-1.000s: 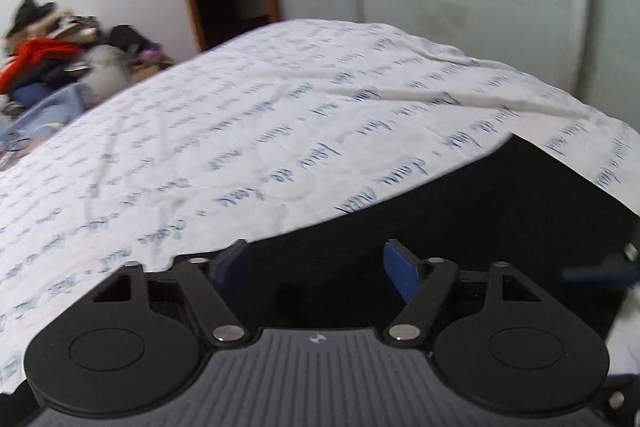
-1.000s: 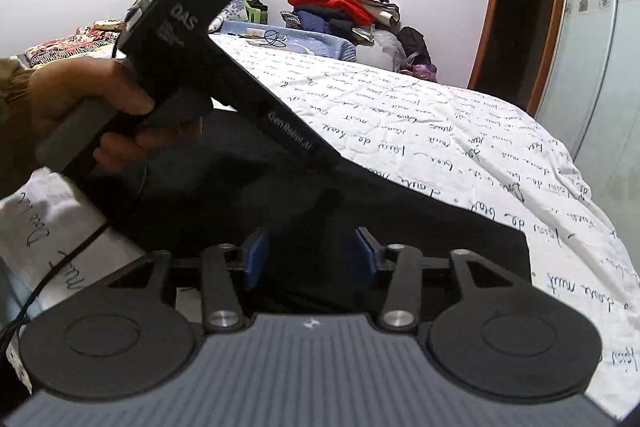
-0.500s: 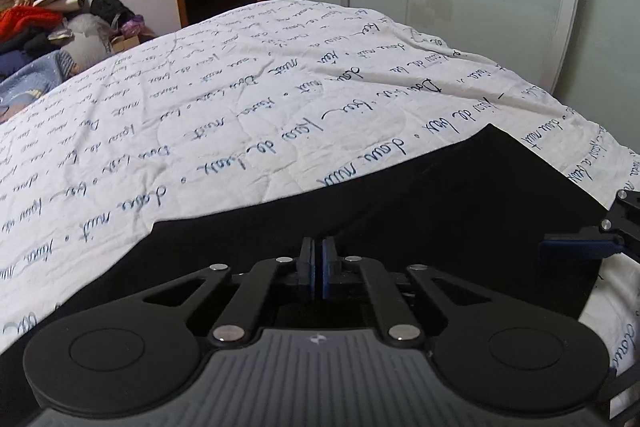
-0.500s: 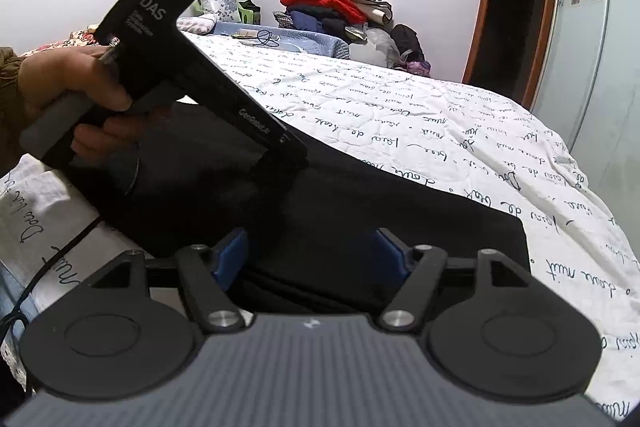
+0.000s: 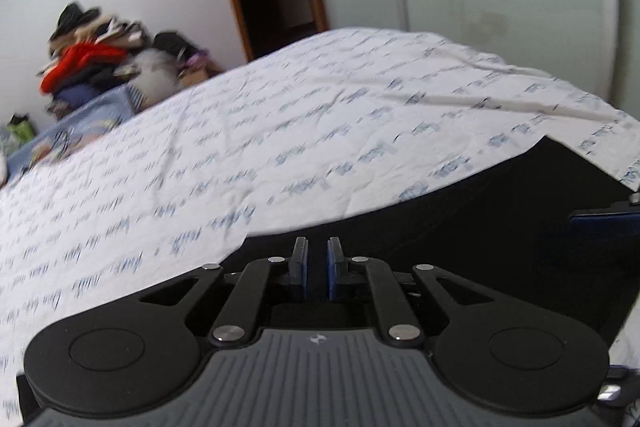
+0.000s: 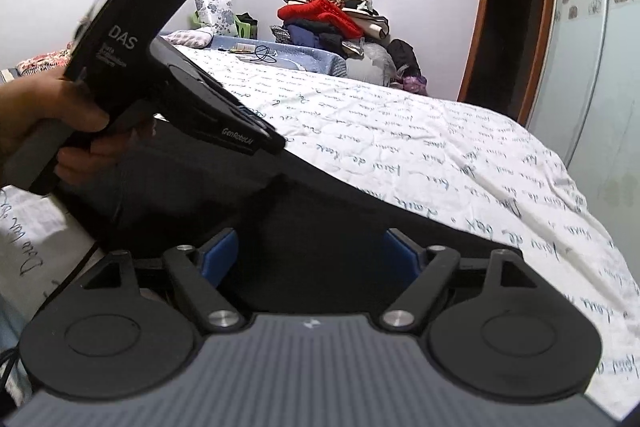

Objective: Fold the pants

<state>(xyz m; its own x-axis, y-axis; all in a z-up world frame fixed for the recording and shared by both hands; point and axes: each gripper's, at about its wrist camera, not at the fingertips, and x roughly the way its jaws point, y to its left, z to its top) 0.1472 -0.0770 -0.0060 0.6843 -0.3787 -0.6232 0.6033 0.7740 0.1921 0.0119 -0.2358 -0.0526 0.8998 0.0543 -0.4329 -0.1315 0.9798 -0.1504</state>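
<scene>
The black pants (image 5: 480, 223) lie on the bed's white sheet with blue handwriting print (image 5: 280, 131). In the left wrist view my left gripper (image 5: 316, 269) is nearly closed, a narrow gap between its blue pads, at the pants' near left edge; whether cloth is pinched is not clear. In the right wrist view my right gripper (image 6: 310, 259) is open wide over the pants (image 6: 340, 219), its blue pads apart. The left gripper's body (image 6: 160, 75), held in a hand, is raised at the left, its tip (image 6: 276, 147) at the lifted edge of the cloth.
A pile of clothes (image 6: 336, 23) lies beyond the bed's far end. A dark doorway (image 6: 504, 27) and a pale wardrobe door (image 6: 592, 47) stand at the right. One blue finger of the right gripper (image 5: 604, 219) shows at the left wrist view's right edge.
The left gripper went from open to closed, now with a slight gap, and has lifted and swung left. The right gripper has opened wider over the pants.
</scene>
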